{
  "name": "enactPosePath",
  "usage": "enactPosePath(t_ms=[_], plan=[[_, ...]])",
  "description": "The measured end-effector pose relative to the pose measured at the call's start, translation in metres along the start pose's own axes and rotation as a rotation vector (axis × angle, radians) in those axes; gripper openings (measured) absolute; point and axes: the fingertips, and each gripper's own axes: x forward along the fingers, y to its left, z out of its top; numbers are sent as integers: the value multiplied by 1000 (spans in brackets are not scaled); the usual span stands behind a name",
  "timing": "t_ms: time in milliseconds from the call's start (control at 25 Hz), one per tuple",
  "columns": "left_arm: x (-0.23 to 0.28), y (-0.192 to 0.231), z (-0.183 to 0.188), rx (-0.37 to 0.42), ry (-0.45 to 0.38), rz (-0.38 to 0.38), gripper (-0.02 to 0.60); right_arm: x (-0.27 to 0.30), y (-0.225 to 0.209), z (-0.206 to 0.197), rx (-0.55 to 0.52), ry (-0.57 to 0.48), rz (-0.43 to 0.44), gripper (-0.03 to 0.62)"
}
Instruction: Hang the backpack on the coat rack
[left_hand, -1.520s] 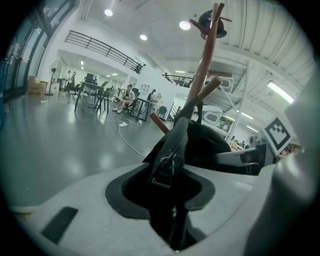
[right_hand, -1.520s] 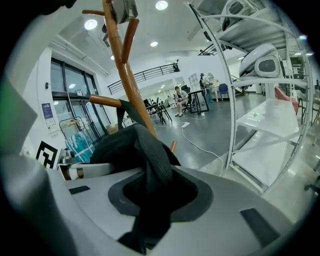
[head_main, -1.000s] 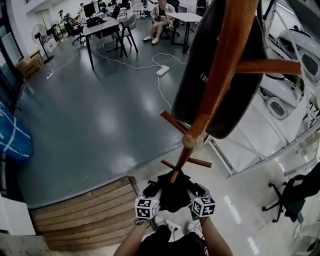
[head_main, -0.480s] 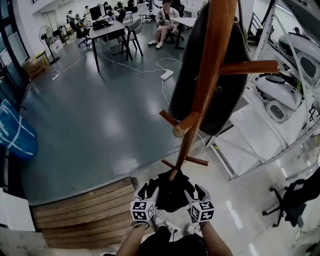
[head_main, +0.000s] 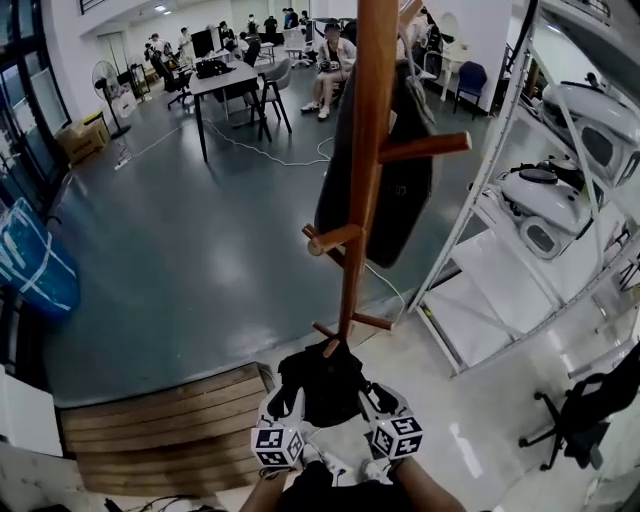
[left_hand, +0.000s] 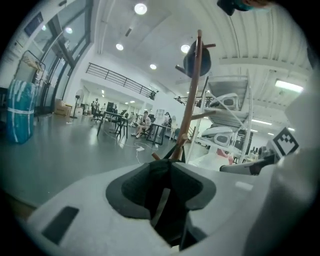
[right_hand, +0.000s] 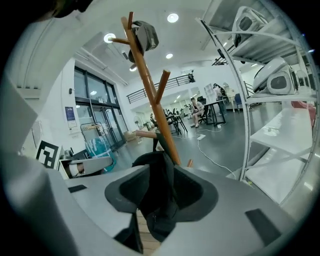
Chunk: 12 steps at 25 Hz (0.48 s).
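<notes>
Grey floor (head_main: 200, 250) of an open office; wooden coat rack (head_main: 362, 150) stands just ahead of both tools. Left tool (head_main: 284, 402): jaws have just been closing, now partly apart and pinched on black fabric of the backpack (head_main: 322, 378). Right tool (head_main: 376, 400): likewise just closing, gripping backpack fabric. Backpack is held between the two tools, near the rack's lowest pegs.

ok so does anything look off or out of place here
Nothing much. The backpack is low by the coat rack, a dark bag already hangs on it, and a white cable trails loose across the floor.
</notes>
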Motion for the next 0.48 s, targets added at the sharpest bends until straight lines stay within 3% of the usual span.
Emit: enactPosePath(t_ms=[120,480], plan=[[-25,-19,14,26,-56,41,69,-17,7,5,8,-18,42,123],[-96,-75,13,28,-90,143,40,-81,30,9,-23,-14,131,26]])
